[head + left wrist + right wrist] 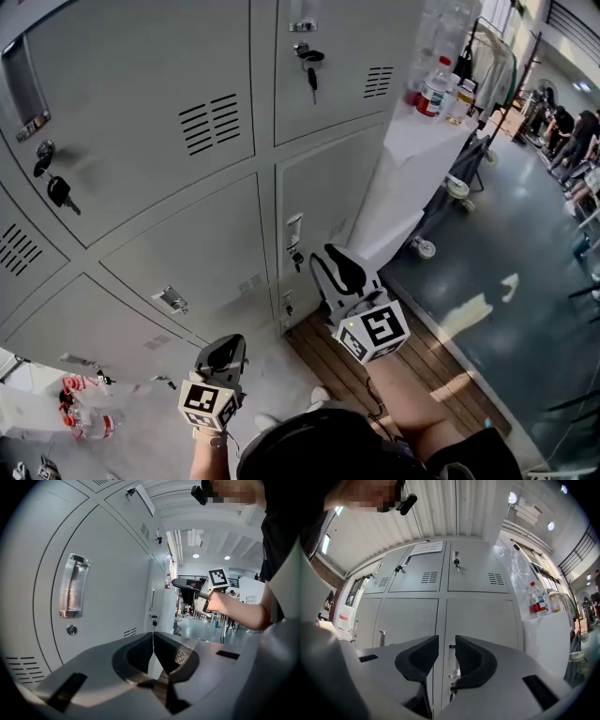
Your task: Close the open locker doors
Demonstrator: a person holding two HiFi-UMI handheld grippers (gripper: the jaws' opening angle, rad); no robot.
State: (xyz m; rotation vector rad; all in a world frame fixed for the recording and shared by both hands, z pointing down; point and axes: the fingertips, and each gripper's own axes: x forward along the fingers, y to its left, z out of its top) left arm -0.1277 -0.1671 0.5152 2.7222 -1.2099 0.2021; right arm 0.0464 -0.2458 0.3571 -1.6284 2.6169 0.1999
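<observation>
Locker doors [187, 253] face the parted right tongs [447, 640] and closed left tongs [153, 637].

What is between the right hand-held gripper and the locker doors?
Nothing: in the right gripper view the stretch from the right hand-held gripper to the locker doors is bare.
</observation>
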